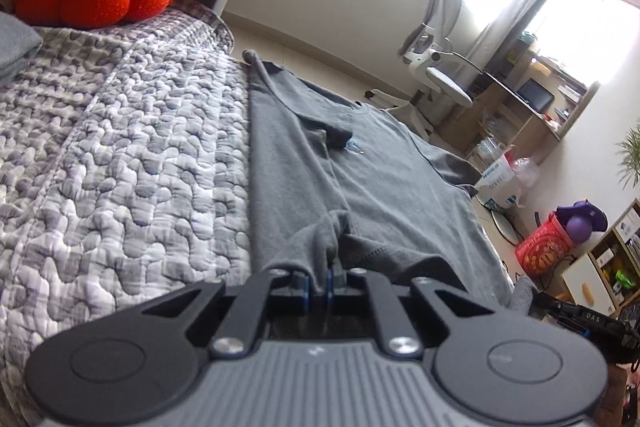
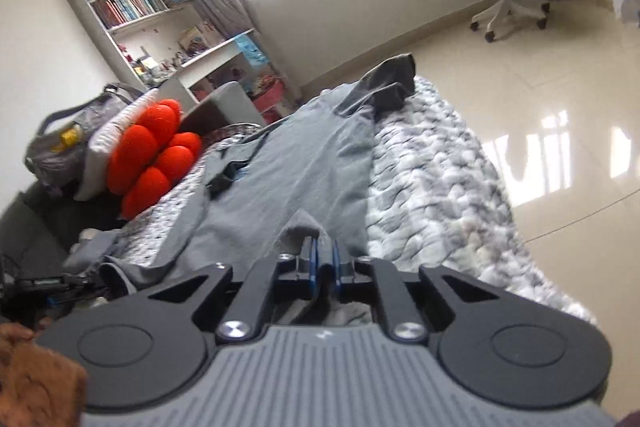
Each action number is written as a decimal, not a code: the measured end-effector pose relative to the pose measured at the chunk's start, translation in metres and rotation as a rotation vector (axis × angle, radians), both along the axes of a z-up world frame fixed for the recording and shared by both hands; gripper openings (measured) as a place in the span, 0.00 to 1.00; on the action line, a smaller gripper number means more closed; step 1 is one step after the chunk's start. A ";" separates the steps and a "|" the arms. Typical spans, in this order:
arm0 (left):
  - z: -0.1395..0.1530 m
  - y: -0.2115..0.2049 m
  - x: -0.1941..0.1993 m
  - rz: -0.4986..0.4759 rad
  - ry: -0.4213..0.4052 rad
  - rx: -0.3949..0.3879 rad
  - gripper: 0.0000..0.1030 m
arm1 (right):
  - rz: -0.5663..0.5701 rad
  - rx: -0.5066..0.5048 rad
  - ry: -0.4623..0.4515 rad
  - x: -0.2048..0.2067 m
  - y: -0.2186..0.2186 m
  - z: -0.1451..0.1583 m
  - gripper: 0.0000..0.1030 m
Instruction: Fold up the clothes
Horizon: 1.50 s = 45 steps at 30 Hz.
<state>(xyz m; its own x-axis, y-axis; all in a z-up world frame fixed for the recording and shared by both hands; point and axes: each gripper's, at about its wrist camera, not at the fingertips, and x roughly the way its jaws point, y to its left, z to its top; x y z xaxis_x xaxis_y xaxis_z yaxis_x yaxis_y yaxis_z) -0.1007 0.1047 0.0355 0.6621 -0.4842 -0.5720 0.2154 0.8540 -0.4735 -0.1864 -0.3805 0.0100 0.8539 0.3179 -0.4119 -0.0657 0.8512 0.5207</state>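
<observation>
both the left gripper (image 1: 319, 281) and the right gripper (image 2: 325, 259) have their fingers clamped on the hem of the grey t-shirt (image 1: 392, 183) spread on the quilted bed (image 1: 120, 167).

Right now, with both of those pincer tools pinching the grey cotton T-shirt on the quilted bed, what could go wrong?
The left gripper holds only a thin bunched pinch of the grey cotton T-shirt, so the fabric might slip free. The right gripper also grips just an edge fold. One dark sleeve hangs near the edge of the quilted grey bedspread and could slide off towards the floor.
</observation>
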 end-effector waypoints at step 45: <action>-0.004 0.038 -0.069 -0.188 0.030 -0.034 0.08 | 0.363 0.367 0.272 -0.052 0.080 -0.073 0.03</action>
